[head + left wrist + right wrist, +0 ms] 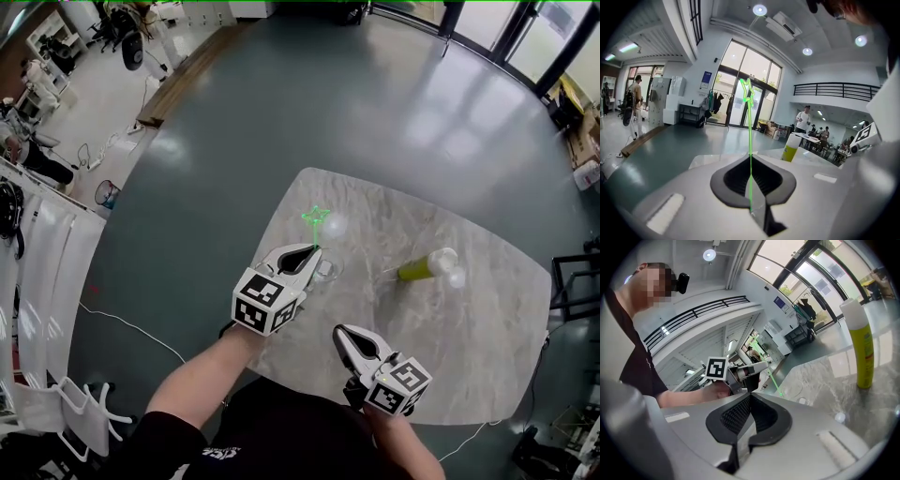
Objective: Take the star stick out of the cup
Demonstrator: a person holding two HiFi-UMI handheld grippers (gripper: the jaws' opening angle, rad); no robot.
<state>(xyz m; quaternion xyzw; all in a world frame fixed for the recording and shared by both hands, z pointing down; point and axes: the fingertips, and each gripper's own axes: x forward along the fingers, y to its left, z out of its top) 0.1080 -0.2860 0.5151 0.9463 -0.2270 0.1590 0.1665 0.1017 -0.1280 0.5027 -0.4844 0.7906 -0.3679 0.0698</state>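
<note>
Nearest the person, the right hand-held gripper [343,334] hangs over the near part of the table [487,356]. Its jaws are pressed together with nothing between them, and it stands well apart from the work. Further out, the left hand-held gripper [312,251] is the one on the job. Its own view shows the jaws closed tight on the thin green shaft of the star stick [750,140]. The shaft rises from the pinch almost straight along the line the jaws look, with the star at its far, upper end. In the head view the star lies just beyond the jaw tips, away from the person. The clear cup [329,270] stands on the table right beside and below those tips. The right gripper view shows the lower part of the shaft slanting down from the left jaws toward the tabletop by the cup. Whether its bottom end is inside the rim or already clear of it cannot be told. The stick's long axis is close to upright, so the coming move is probably a draw up along that axis by the left hand, with the shaft kept off the rim so the light cup does not tip. Further right a yellow-green bottle [424,266] stands well clear, and beyond the table is grey floor.
</note>
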